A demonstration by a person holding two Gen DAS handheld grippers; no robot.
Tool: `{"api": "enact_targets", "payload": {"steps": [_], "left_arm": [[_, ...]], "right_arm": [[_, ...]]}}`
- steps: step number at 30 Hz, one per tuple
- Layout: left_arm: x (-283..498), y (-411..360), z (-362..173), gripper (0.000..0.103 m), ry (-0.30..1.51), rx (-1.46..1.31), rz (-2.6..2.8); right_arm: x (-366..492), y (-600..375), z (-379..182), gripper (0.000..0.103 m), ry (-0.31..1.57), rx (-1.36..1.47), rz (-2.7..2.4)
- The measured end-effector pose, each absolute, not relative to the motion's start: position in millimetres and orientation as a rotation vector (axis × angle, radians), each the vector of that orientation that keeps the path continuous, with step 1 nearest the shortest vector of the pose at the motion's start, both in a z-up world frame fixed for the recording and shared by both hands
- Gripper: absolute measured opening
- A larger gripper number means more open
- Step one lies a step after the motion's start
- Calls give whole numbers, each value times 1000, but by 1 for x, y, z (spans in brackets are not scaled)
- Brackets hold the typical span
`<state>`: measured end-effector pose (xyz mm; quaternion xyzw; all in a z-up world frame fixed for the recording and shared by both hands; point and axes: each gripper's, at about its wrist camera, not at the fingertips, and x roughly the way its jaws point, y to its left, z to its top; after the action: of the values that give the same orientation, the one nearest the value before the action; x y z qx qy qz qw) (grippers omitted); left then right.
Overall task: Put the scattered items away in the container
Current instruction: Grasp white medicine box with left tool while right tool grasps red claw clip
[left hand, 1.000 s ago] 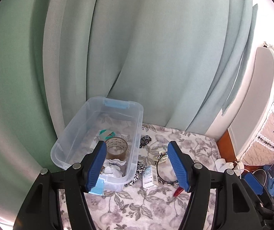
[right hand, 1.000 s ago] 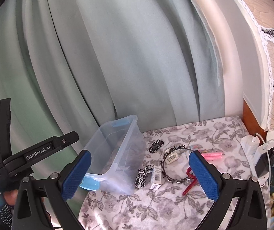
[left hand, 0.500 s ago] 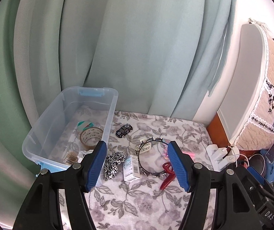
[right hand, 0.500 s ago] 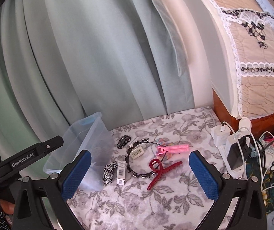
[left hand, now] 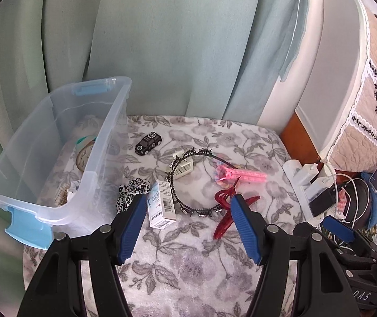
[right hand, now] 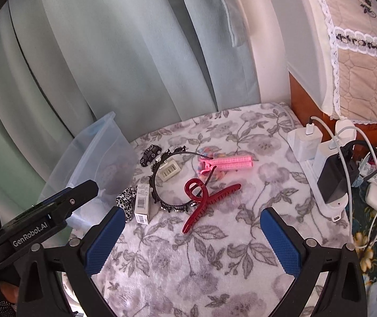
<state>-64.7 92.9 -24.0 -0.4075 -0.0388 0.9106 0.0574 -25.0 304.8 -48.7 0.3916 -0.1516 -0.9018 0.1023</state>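
With both the left gripper (left hand: 188,208) and the right gripper (right hand: 192,223) open and empty above the floral-covered desk (left hand: 188,269), lower squarely over one scattered item, say the red hair claw (right hand: 204,198), before carrying it to the clear container (left hand: 56,142).

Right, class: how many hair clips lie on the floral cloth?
2: the dark red claw clip nearest the grippers, and the pink clip just behind it, over a pastel item. Others may be hidden.
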Motion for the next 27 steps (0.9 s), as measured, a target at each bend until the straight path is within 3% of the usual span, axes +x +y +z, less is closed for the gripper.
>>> {"api": "enact_targets", "payload": {"steps": [27], "left_arm": [[-126, 81, -128, 67, -96, -1586, 2738]], "right_arm": [[-89, 285, -140, 101, -454, 1477, -2541]]}}
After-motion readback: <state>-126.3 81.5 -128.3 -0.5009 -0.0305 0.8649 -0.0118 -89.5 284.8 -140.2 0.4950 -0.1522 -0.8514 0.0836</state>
